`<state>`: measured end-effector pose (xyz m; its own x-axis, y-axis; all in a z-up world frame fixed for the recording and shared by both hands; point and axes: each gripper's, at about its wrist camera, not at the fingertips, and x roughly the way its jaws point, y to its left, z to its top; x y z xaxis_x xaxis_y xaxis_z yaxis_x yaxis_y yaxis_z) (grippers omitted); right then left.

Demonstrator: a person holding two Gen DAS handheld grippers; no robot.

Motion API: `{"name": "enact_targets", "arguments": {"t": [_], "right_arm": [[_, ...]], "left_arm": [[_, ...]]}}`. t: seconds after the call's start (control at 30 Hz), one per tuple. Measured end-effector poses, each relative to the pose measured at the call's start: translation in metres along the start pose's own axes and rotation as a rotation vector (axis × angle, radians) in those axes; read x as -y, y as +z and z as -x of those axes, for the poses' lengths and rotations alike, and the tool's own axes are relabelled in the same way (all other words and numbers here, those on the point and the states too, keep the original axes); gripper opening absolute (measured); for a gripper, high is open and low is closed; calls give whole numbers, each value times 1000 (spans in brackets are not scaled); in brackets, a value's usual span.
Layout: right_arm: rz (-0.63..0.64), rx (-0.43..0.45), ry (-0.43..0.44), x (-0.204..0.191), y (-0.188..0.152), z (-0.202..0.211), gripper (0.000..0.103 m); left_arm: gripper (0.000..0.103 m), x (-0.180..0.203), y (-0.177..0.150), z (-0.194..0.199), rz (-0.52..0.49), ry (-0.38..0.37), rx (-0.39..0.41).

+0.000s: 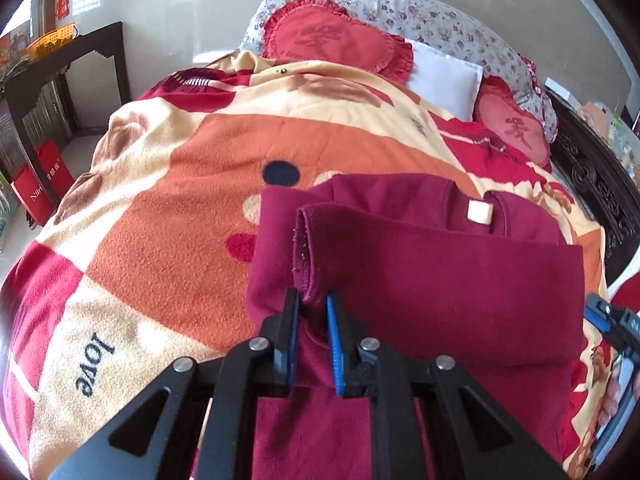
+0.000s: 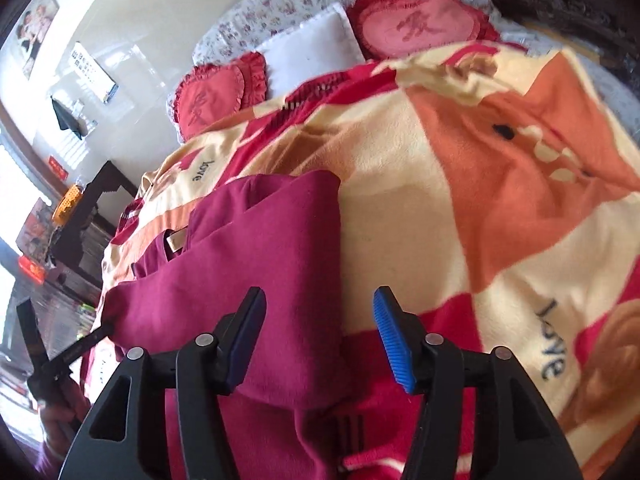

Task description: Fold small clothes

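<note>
While my left tool [image 1: 313,308] pinches the maroon garment's [image 1: 440,280] rolled edge at lower centre, my right tool [image 2: 320,336] gapes empty; both over the bed's blanket [image 1: 160,200].

A maroon garment [image 1: 440,272] lies folded on the blanketed bed [image 1: 168,208].

We are in a home bedroom. We see a bed [image 1: 600,184] with a carved dark frame, spread with a fleece blanket [image 1: 168,208] printed "love". At its head lie heart cushions [image 1: 336,40], a white pillow [image 1: 444,80] and floral bedding [image 1: 440,24]. Beside the bed stands a dark side table [image 1: 68,64] with a yellow basket [image 1: 52,38]. A framed photo [image 2: 38,28] hangs on the wall.
</note>
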<state>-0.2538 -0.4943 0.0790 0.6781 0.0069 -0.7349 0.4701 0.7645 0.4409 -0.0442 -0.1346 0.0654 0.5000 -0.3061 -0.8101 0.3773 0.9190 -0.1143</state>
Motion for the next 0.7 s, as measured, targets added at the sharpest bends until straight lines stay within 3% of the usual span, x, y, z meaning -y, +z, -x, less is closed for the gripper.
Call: {"name": "enact_targets", "arguments": {"t": [0.1,0.17,0.3,0.43,0.5,0.63,0.7], "right_arm": [[-3,-54,32,0,5,-23,37],[34,-62,1,-6,6,-26,0],[78,63,-40,-13,9,1,0],[88,-9,-136,-7,6,-29,0],[83,12,-152,-8,4,-22,3],[103,73,-148,-21,-4,20,7],[174,34,-101,-37,-17,22,7]], "left_arm": [[14,7,-3,-1,-27,18,-6],[15,10,-4,-2,-31,3,-15],[18,21,-7,-12,-65,16,-28],[19,27,-12,-33,-84,60,-63],[20,22,-13,-29,-69,44,-58],[37,16,-12,-19,-60,39,-36],[50,16,-12,-17,-44,10,-39]]}}
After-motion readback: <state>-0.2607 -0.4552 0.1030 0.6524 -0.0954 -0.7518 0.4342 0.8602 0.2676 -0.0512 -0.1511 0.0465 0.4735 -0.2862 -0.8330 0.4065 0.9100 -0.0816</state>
